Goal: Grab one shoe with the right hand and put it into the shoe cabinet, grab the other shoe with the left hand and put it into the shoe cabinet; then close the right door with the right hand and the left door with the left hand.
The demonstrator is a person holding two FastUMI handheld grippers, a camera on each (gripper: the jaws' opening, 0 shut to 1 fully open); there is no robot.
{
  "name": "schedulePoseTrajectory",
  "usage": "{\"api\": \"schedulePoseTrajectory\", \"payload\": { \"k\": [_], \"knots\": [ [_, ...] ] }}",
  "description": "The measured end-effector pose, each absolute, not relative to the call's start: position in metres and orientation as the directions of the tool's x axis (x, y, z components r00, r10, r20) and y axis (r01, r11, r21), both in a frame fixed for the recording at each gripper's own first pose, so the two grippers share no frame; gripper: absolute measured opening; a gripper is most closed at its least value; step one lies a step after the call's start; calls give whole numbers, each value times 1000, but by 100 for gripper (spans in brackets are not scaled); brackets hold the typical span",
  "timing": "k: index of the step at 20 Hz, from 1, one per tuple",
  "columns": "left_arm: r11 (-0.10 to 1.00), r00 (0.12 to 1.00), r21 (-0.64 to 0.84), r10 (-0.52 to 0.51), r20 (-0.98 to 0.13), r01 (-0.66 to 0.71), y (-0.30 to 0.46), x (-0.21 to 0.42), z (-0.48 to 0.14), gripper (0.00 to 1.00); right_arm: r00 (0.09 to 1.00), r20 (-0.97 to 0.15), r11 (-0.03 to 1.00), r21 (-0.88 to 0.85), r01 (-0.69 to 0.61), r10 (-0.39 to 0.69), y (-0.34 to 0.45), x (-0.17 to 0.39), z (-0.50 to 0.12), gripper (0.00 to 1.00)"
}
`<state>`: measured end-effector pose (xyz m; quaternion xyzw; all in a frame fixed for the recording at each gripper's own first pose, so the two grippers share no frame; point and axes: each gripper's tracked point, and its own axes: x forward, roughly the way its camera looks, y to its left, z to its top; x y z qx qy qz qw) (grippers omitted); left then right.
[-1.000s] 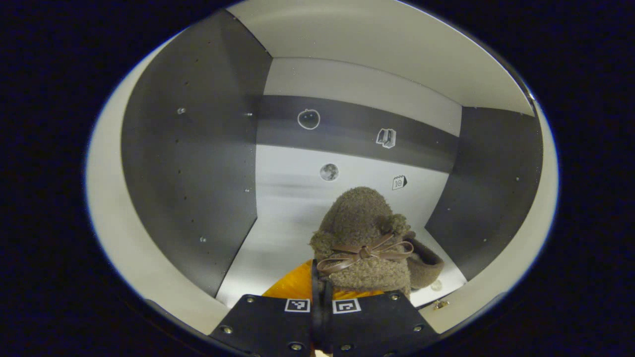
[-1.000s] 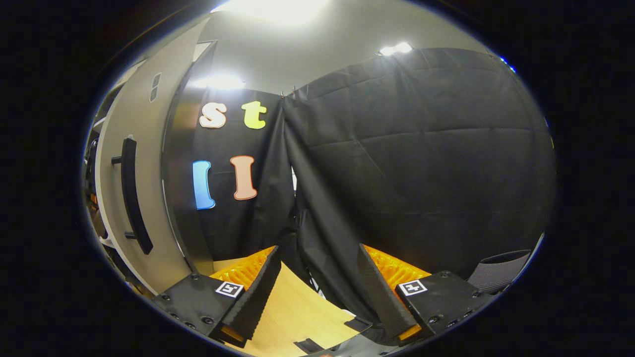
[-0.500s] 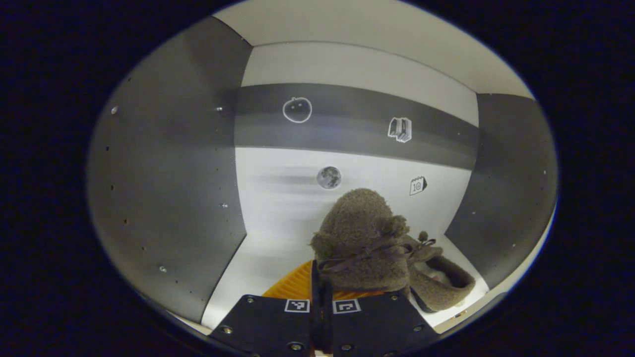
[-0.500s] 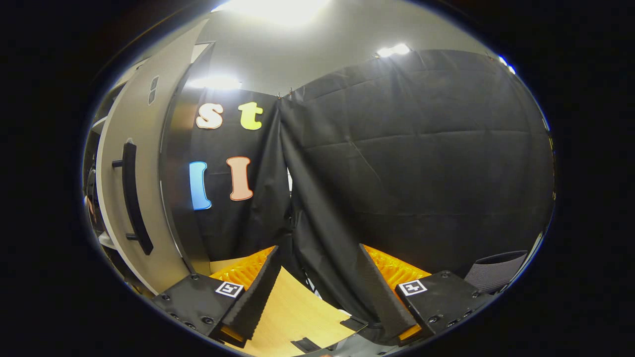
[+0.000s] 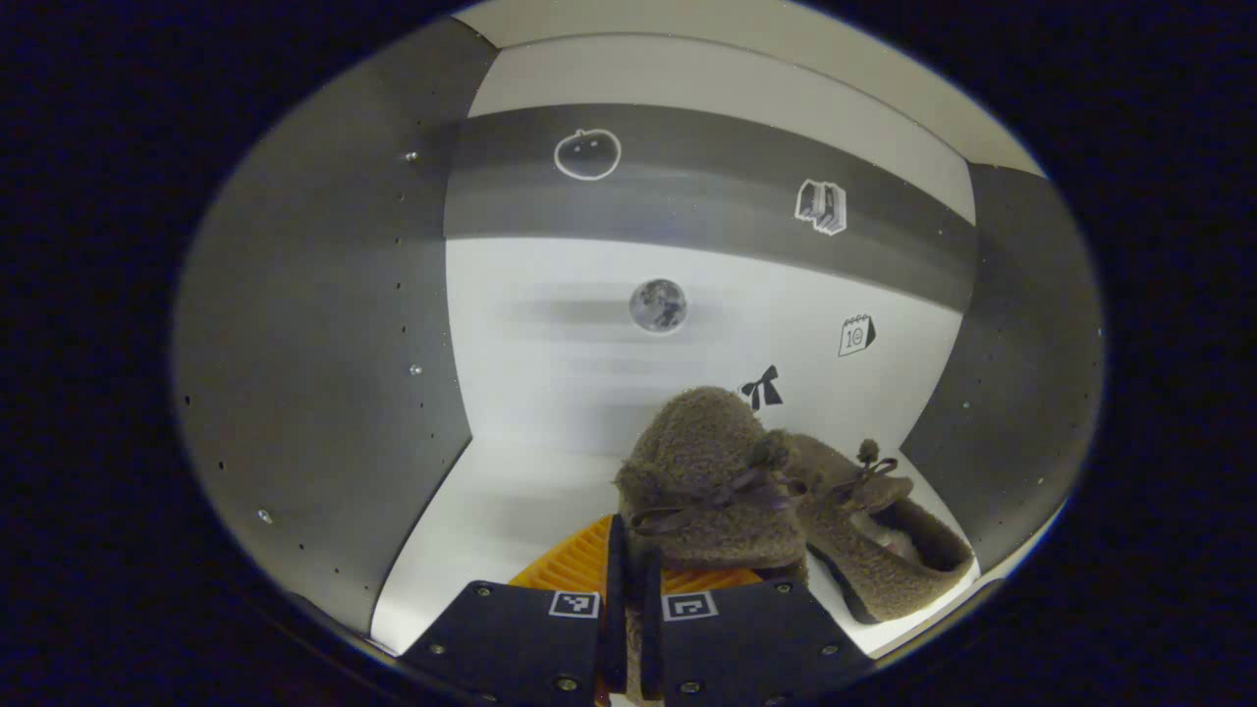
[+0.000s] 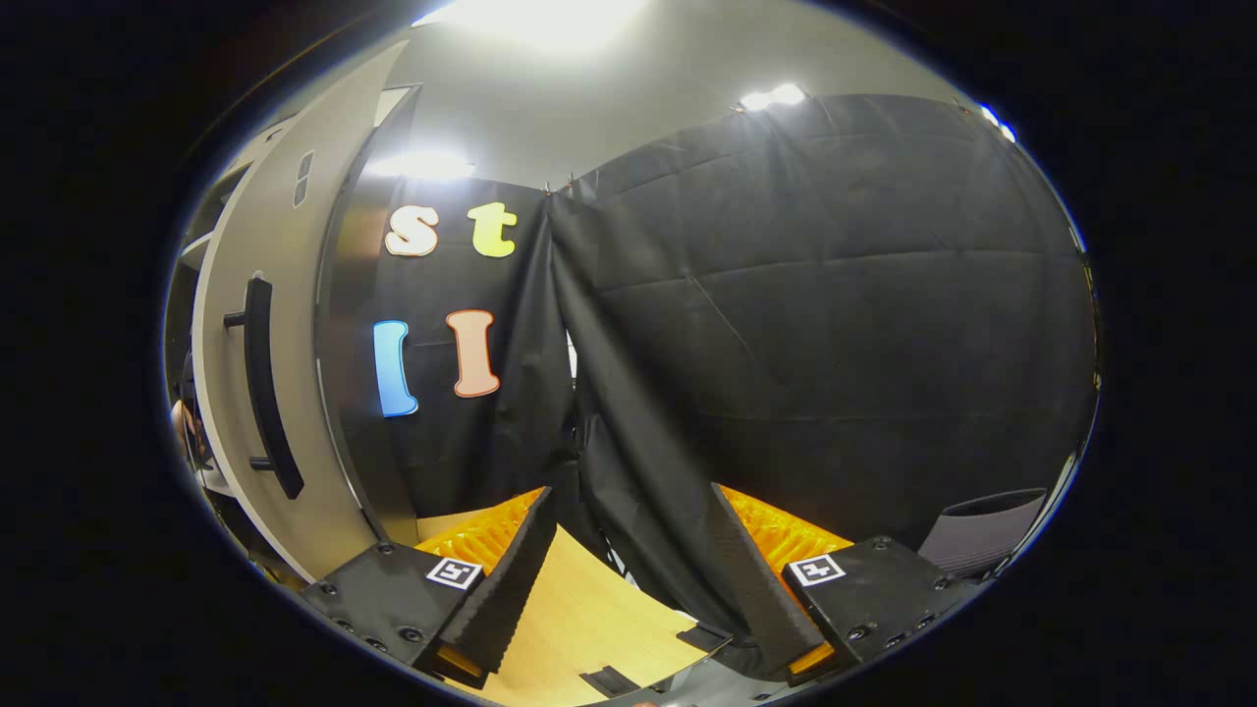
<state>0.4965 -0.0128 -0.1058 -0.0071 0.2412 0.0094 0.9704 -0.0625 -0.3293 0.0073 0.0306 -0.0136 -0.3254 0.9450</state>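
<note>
In the left gripper view, my left gripper (image 5: 628,599) is shut on a fuzzy brown shoe (image 5: 709,481) with a thin bow, held inside the shoe cabinet (image 5: 324,324) just above its white floor. A second matching shoe (image 5: 884,545) lies on the cabinet floor, touching the held one on its right. In the right gripper view, my right gripper (image 6: 628,579) stands open with nothing between its fingers, over a wooden floor. The cabinet's open right door (image 6: 270,383), with a long dark handle (image 6: 263,383), stands at the left of that view.
The cabinet has grey side walls and a white back panel (image 5: 589,334) with small stickers. In the right gripper view, black cloth (image 6: 815,344) hangs ahead, and a grey bin (image 6: 982,525) sits at the lower right.
My left gripper has carried the shoe deeper into the cabinet and lower, bringing the second shoe more into view on the right. The right gripper has barely moved.
</note>
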Motion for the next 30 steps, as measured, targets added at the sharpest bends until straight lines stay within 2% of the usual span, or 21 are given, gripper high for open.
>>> {"api": "schedulePoseTrajectory", "payload": {
  "k": [1,2,3,7,8,9,10,11,13,14,18,19,20,21,28,29,30],
  "knots": [
    [1000,882,-11,17,-472,-26,-13,495,-108,12,788,-3,785,84,614,-615,-329,-63,5,98],
    [1000,880,-18,5,-474,-15,-16,491,-107,16,789,-11,784,98,612,-615,-330,-63,3,93],
    [1000,882,-11,2,-472,-9,-17,490,-108,27,789,-16,784,106,612,-614,-330,-64,2,98],
    [997,893,81,44,-448,-9,-7,470,-92,96,787,-14,783,83,616,-617,-331,-63,2,98],
    [996,902,85,33,-430,4,-9,464,-85,92,793,-13,790,84,607,-609,-329,-60,4,98],
    [996,912,84,12,-409,24,-14,455,-76,91,802,-9,799,89,595,-597,-325,-55,8,98],
    [995,924,90,-1,-383,38,-17,447,-65,91,811,-2,807,92,583,-586,-323,-51,12,93],
    [994,934,102,-6,-358,45,-17,439,-53,91,818,8,816,87,572,-575,-321,-46,17,98],
    [991,953,128,-9,-302,50,-19,420,-28,91,837,18,836,63,545,-547,-316,-36,25,98],
    [989,964,135,-22,-266,60,-21,410,-12,98,846,26,846,50,531,-533,-313,-32,32,98],
    [982,989,153,-93,-112,110,-31,358,46,98,879,45,880,33,474,-476,-297,-14,56,97],
    [981,989,150,-112,-91,125,-33,344,56,98,890,37,891,50,452,-454,-292,-9,59,97],
    [980,990,148,-123,-74,133,-33,330,64,98,902,33,901,70,428,-431,-287,-4,62,93],
    [980,990,144,-129,-57,136,-31,317,71,98,908,31,907,82,413,-417,-285,1,66,98],
    [993,996,77,-87,0,87,-4,235,88,98,914,81,912,136,386,-398,-288,20,91,97],
    [994,997,79,-73,3,72,-1,226,88,84,916,87,915,142,379,-393,-287,24,95,97],
    [994,998,93,-59,5,59,-2,220,84,97,918,96,918,144,369,-384,-286,25,97,97]
  ]
}}
